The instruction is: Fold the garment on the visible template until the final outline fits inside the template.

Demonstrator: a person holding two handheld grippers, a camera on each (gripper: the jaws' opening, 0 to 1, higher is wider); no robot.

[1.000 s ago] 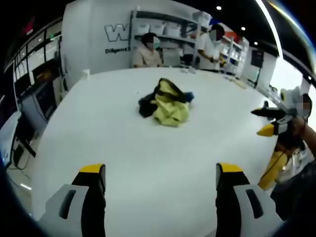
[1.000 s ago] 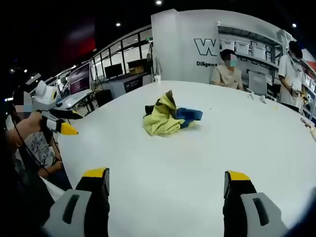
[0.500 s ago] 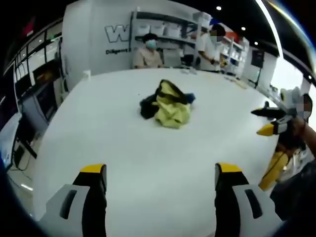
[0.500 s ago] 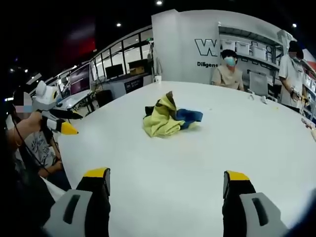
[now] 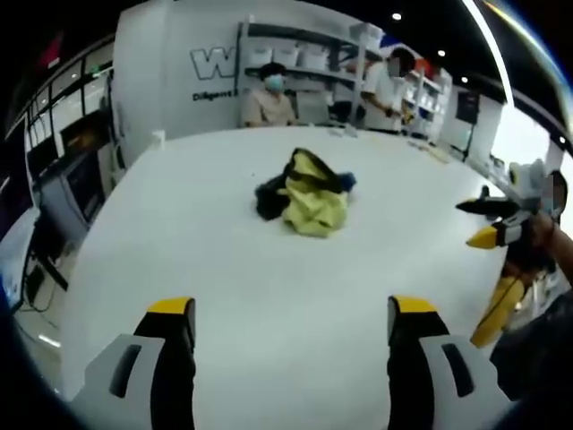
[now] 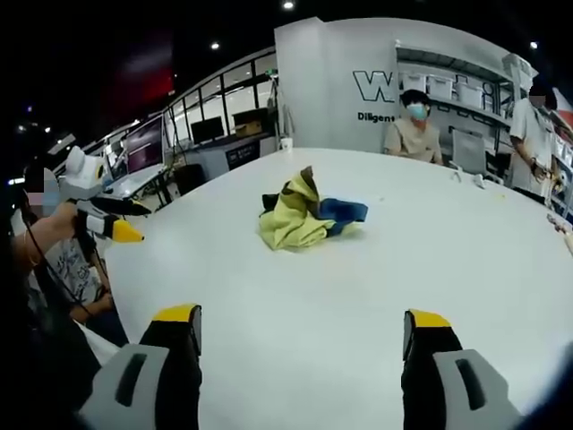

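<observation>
A crumpled yellow, black and blue garment (image 5: 309, 192) lies in a heap near the middle of the white table (image 5: 224, 269); it also appears as the garment (image 6: 304, 215) in the right gripper view. My left gripper (image 5: 288, 313) hovers open over the near table edge, well short of the cloth, with nothing between its jaws. My right gripper (image 6: 300, 318) is also open and empty, equally far from the heap. The right gripper (image 5: 481, 222) shows at the right of the left gripper view, and the left gripper (image 6: 132, 221) at the left of the right gripper view.
A seated person (image 6: 414, 125) and a standing person (image 6: 530, 125) are at the table's far side, in front of shelves (image 5: 304, 54). Small items (image 5: 430, 148) lie near the far right edge. Desks with monitors (image 6: 148, 143) stand beyond the table.
The left gripper view has drifted slightly, so the garment sits a little further right in it. The garment itself and both grippers' jaws are unchanged.
</observation>
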